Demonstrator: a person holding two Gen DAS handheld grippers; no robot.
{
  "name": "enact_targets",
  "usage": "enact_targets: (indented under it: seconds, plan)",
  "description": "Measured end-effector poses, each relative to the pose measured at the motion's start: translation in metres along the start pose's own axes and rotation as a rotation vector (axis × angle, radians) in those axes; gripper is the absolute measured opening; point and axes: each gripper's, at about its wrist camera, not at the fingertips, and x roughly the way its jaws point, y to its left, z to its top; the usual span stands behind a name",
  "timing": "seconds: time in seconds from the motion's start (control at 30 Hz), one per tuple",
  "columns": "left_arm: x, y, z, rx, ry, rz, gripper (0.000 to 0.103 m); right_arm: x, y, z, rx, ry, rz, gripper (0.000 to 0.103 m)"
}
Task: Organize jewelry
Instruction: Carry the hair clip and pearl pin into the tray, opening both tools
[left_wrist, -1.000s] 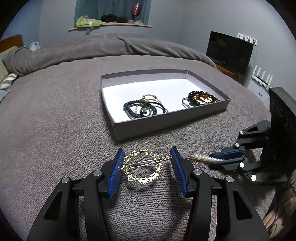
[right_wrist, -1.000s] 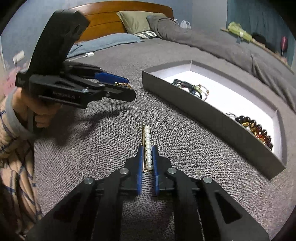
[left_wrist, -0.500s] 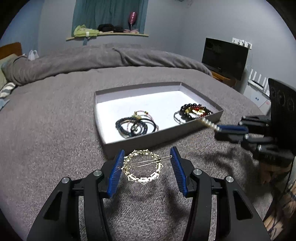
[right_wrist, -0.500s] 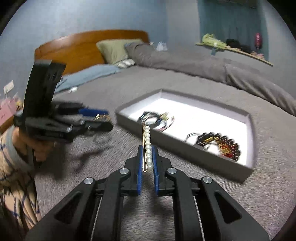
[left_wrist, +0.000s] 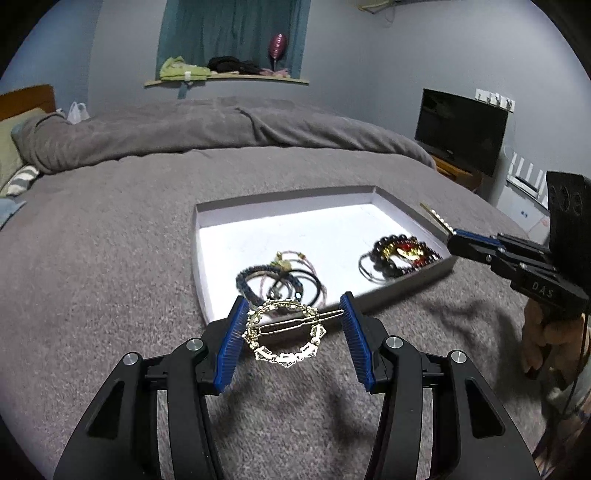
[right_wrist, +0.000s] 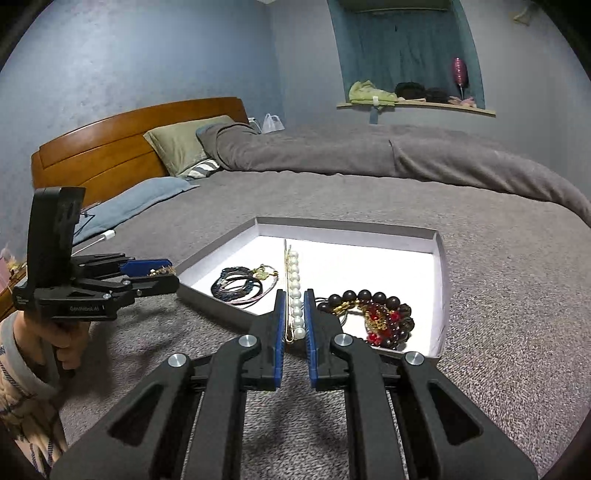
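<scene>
My left gripper (left_wrist: 294, 301) is shut on a round gold hair clip (left_wrist: 295, 324), whose ring and bar span the blue pads. It hangs above the grey blanket just before the near wall of a shallow grey box (left_wrist: 288, 194) with a white floor. My right gripper (right_wrist: 294, 295) is shut on a pearl hairpin (right_wrist: 294, 277), which points out over the box (right_wrist: 347, 225). Inside lie dark hair ties (right_wrist: 238, 284) and a dark and red bead bracelet (right_wrist: 376, 310). In the left wrist view the right gripper (left_wrist: 456, 234) reaches over the box's right corner.
The box rests on a bed covered by a grey blanket (left_wrist: 110, 258). A rolled duvet (right_wrist: 369, 155), pillows (right_wrist: 184, 144) and a wooden headboard (right_wrist: 110, 147) lie beyond. A TV (left_wrist: 461, 133) stands at the right. A hand (right_wrist: 62, 339) holds the left gripper.
Both grippers rose off the blanket with their pieces. The right one swung from the blanket over to the box's edge. The left one moved up close to the box's near wall.
</scene>
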Motion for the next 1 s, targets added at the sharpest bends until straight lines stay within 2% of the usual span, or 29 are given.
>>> enact_targets:
  seconds: [0.33,0.53,0.67,0.8,1.0]
  plan:
    - [0.011,0.002,0.017,-0.036,-0.066,0.023,0.052,0.011,-0.014,0.004,0.032,-0.020,-0.046,0.009]
    - [0.018,-0.001,0.022,-0.046,-0.082,0.018,0.052,0.011,-0.020,0.004,0.045,-0.035,-0.064,0.009]
    - [0.028,-0.002,0.025,-0.044,-0.086,0.026,0.052,0.022,-0.022,0.006,0.046,-0.013,-0.079,0.009]
    - [0.041,0.001,0.028,-0.063,-0.064,0.036,0.052,0.042,-0.019,0.008,0.019,0.047,-0.122,0.009]
    - [0.063,0.011,0.028,-0.112,0.026,0.041,0.053,0.058,-0.025,0.003,0.033,0.119,-0.146,0.010]
